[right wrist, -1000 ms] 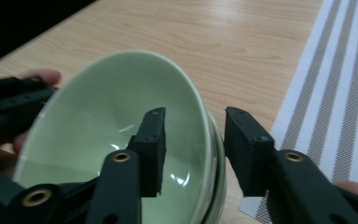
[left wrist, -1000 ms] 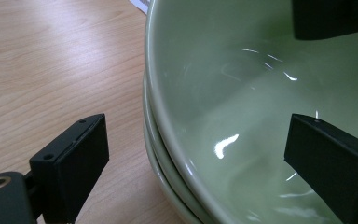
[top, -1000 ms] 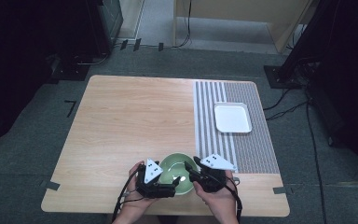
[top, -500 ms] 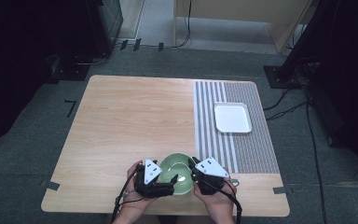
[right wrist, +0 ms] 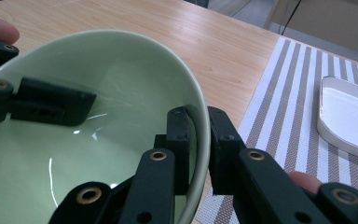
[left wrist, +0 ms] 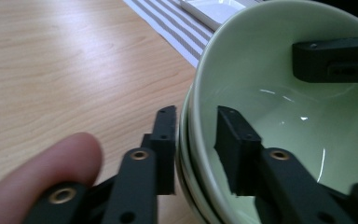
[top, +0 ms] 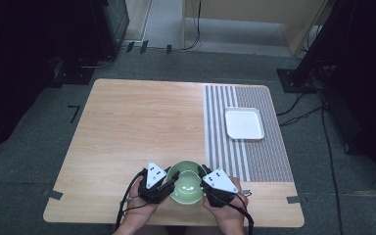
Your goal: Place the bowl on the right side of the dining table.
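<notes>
The left hand-held gripper (left wrist: pixel 193 140) has its two black jaws straddling the left rim of a pale green glossy ceramic bowl (left wrist: pixel 279 116), one jaw outside the wall and one inside, with a visible gap between the inner jaw and the wall, so it is set around the rim rather than clearly pinching it. In that left gripper view a second rim line runs just under the first, so this looks like two bowls nested. A fingertip (left wrist: pixel 42 172) of the person's left hand rests beside the outer jaw. On the opposite side, the right hand-held gripper (right wrist: pixel 197 140) is pressed tight on the right rim, jaws clamped on the thin green wall, inner jaw inside the bowl. From the high view, the left hand-held gripper (top: pixel 169 182) and the right hand-held gripper (top: pixel 204 180) flank the bowl (top: pixel 186 180), which sits at the near edge of the light wooden tabletop (top: pixel 137 122), near its middle. Just right of the bowl lies a grey-and-white striped placemat (top: pixel 247 147), and far along it sits a white square plate (top: pixel 244 123), well apart from the bowl.
</notes>
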The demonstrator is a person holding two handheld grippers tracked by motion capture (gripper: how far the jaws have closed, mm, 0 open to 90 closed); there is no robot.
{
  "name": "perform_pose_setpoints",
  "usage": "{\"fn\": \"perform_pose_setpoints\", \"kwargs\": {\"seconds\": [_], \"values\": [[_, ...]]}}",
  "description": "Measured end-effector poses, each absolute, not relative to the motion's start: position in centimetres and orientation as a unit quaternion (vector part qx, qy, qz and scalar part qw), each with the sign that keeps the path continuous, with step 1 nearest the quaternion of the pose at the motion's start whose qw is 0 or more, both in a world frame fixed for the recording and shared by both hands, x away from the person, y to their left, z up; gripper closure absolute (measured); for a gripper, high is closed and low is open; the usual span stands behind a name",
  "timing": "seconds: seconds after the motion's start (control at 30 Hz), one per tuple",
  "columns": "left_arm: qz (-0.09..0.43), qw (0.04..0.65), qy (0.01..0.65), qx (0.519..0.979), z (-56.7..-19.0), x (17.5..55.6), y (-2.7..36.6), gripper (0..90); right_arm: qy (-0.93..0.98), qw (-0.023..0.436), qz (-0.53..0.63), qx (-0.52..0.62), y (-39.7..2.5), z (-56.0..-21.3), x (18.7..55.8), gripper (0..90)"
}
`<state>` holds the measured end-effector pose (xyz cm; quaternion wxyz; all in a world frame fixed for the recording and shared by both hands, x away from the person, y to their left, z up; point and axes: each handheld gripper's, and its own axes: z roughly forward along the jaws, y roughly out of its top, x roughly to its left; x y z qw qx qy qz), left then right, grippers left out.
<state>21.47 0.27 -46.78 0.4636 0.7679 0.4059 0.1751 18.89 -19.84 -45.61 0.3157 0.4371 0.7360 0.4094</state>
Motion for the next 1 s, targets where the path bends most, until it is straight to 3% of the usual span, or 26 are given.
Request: {"fn": "perform_pose_setpoints", "kwargs": {"seconds": [0.1, 0.37, 0.6, 1.0], "values": [[0.179, 0.464, 0.413, 0.763, -46.7, 21.7, 0.4, 79.8, 0.736, 0.316, 0.411, 0.435, -19.9, -45.6, 18.9, 81.1], [0.19, 0.462, 0.414, 0.761, -46.5, 21.5, 0.2, 80.6, 0.734, 0.316, 0.413, 0.438, -19.9, -45.8, 18.8, 81.1], [0.23, 0.469, 0.399, 0.754, -46.1, 20.6, -0.1, 80.2, 0.732, 0.309, 0.42, 0.438, -20.0, -45.7, 18.7, 76.9], [0.252, 0.474, 0.386, 0.75, -46.1, 20.3, -0.3, 80.0, 0.731, 0.307, 0.424, 0.437, -19.7, -45.5, 18.9, 71.5]]}}
